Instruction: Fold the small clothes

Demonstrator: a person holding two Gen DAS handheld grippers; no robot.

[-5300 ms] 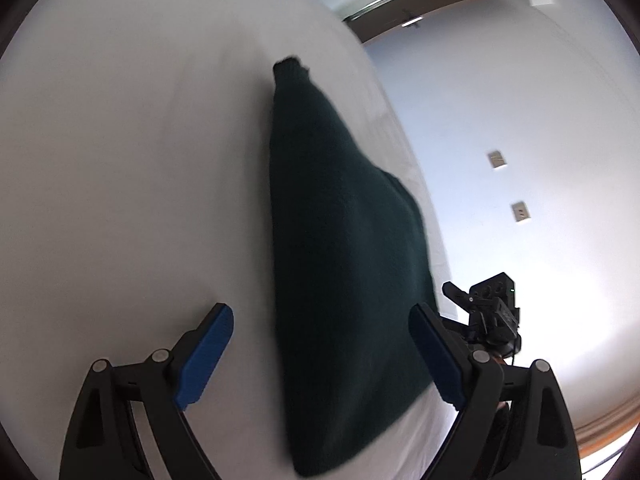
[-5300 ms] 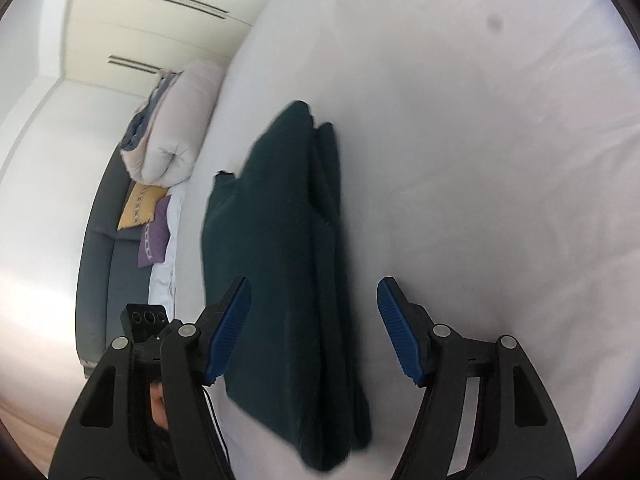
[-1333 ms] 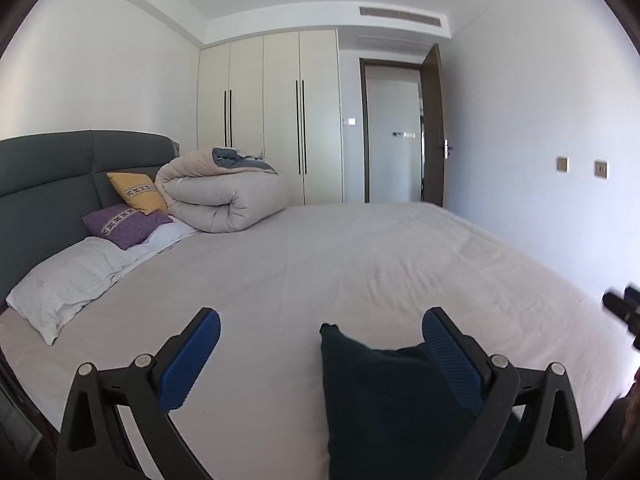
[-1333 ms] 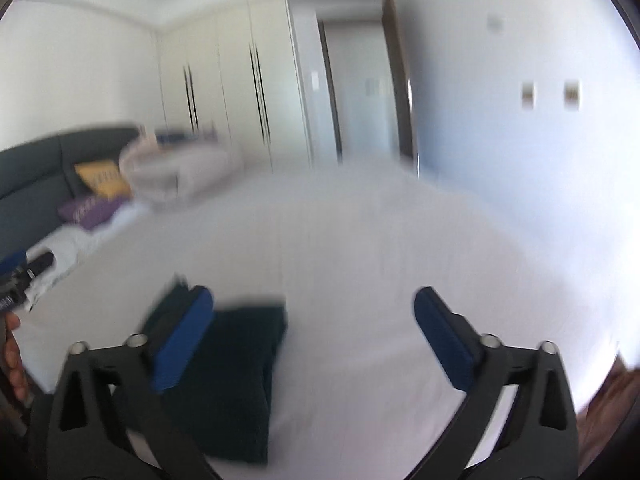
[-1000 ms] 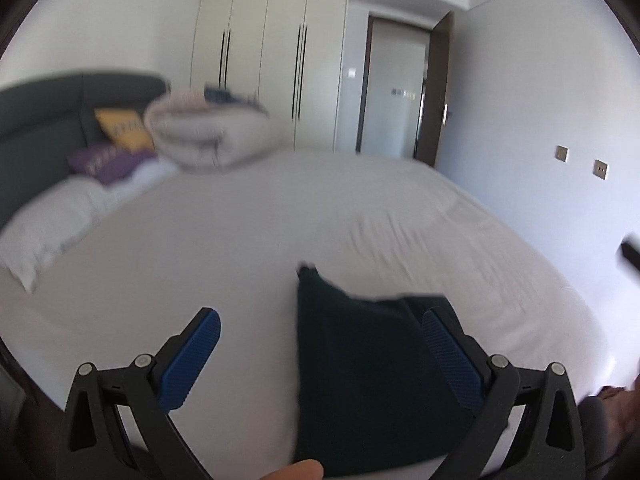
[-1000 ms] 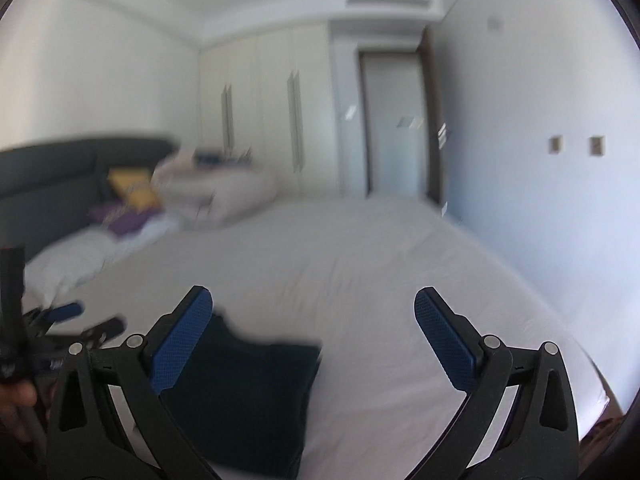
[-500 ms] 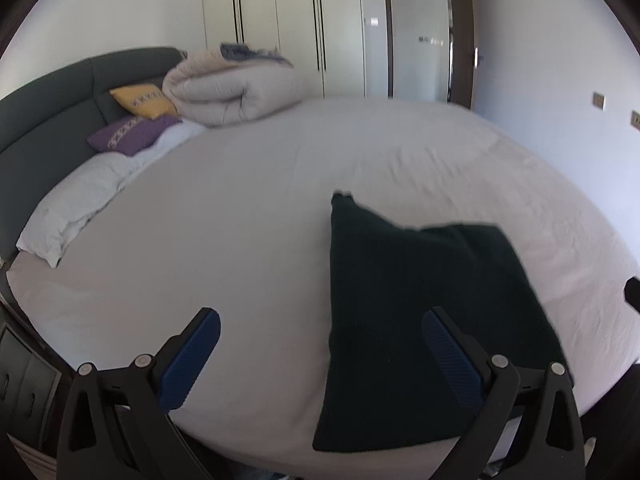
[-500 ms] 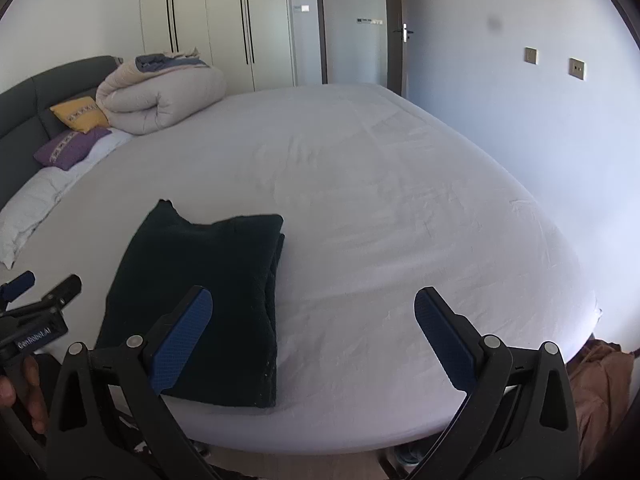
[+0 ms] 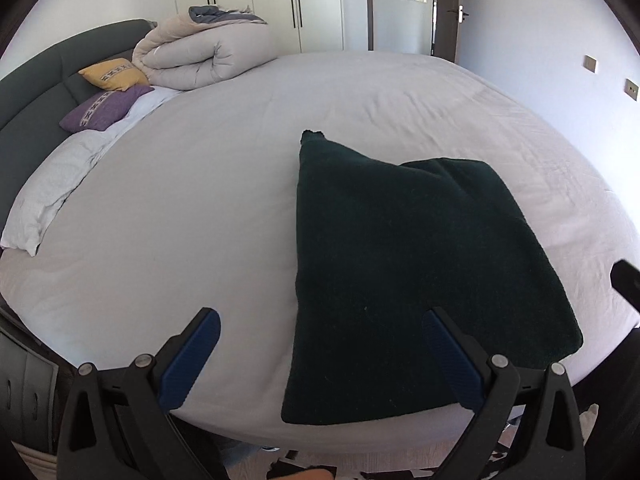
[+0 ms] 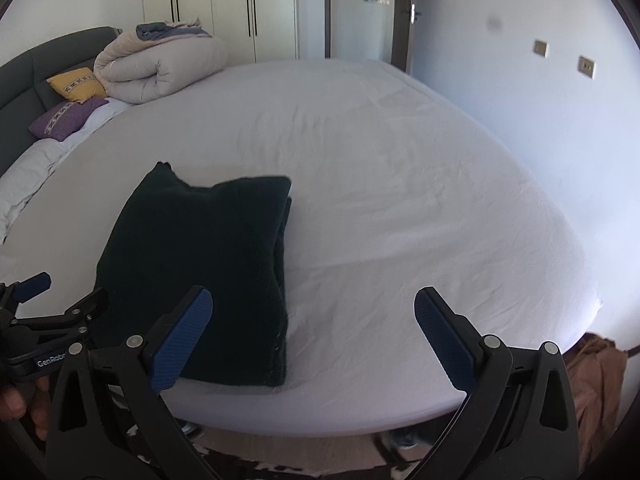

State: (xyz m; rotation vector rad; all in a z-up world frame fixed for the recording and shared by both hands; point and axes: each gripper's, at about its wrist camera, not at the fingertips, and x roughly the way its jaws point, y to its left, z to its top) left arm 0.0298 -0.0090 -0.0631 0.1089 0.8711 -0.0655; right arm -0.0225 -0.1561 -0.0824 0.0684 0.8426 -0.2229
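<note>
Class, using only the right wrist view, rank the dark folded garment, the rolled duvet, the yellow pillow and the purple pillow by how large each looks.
1. Dark folded garment, though it lies nearest the camera.
2. Rolled duvet.
3. Purple pillow and yellow pillow: too alike to rank.

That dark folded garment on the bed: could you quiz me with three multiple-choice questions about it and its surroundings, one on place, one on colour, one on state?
1. Where does the folded garment lie?
A. near the bed's foot edge
B. on the pillows
C. on the floor

2. What colour is the cushion above the purple one?
A. red
B. yellow
C. green

3. How is the left hand-held gripper?
A. shut on the garment
B. shut, holding nothing
C. open, holding nothing

Answers:
1 A, it rests on the white sheet by the near edge.
2 B, yellow cushion against the headboard.
3 C, its blue pads stand wide apart.
</note>
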